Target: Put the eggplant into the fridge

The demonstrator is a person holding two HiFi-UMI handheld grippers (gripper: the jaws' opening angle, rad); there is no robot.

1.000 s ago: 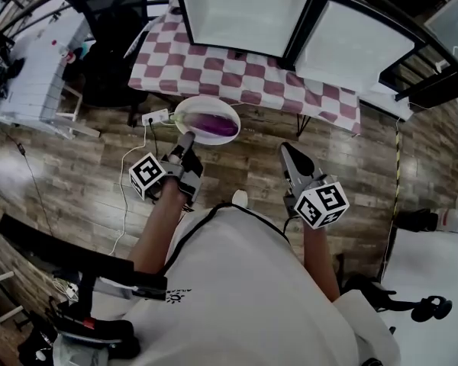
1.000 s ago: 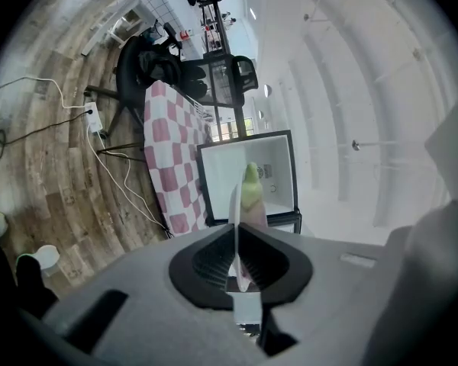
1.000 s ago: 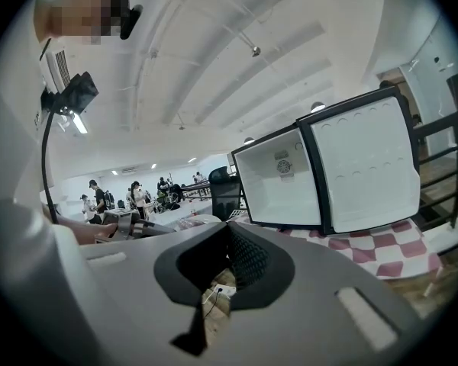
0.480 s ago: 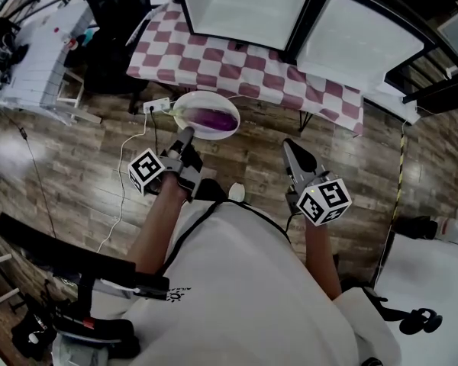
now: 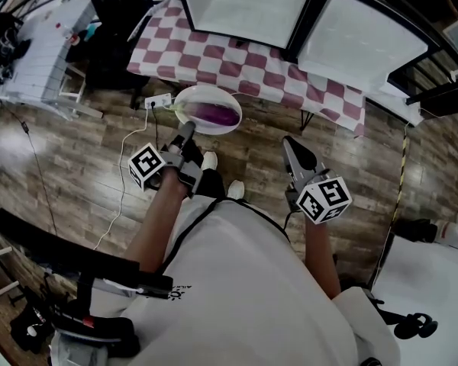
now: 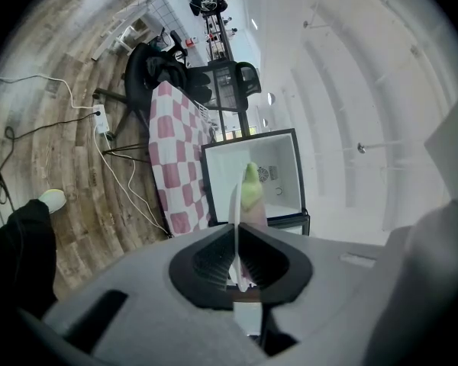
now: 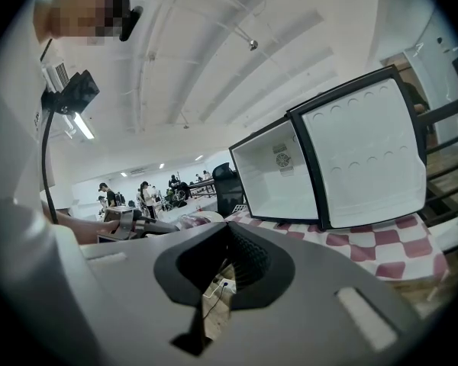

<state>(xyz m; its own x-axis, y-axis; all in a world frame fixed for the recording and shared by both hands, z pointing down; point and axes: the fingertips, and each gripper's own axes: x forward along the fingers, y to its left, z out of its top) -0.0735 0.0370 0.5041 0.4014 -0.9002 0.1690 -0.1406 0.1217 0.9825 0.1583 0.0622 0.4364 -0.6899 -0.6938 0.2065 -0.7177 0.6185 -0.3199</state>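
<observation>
Left fingers (image 6: 208, 259) pinch the plate (image 6: 234, 212) rim (eggplant (image 5: 215, 114) aboard), right fingers (image 7: 248, 259) seemingly together, fridge (image 5: 244, 6) open ahead

A red-and-white checked cloth (image 5: 244, 71) was spread over a table. A power strip (image 5: 159, 101) and its white cable (image 5: 122, 181) were laid on the wooden floor (image 5: 76, 158).

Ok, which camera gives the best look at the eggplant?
The head view: the purple eggplant lies in full view on the white plate. The left gripper view sees the plate edge-on, with only the eggplant's green tip showing. The right gripper view barely catches it.
</observation>
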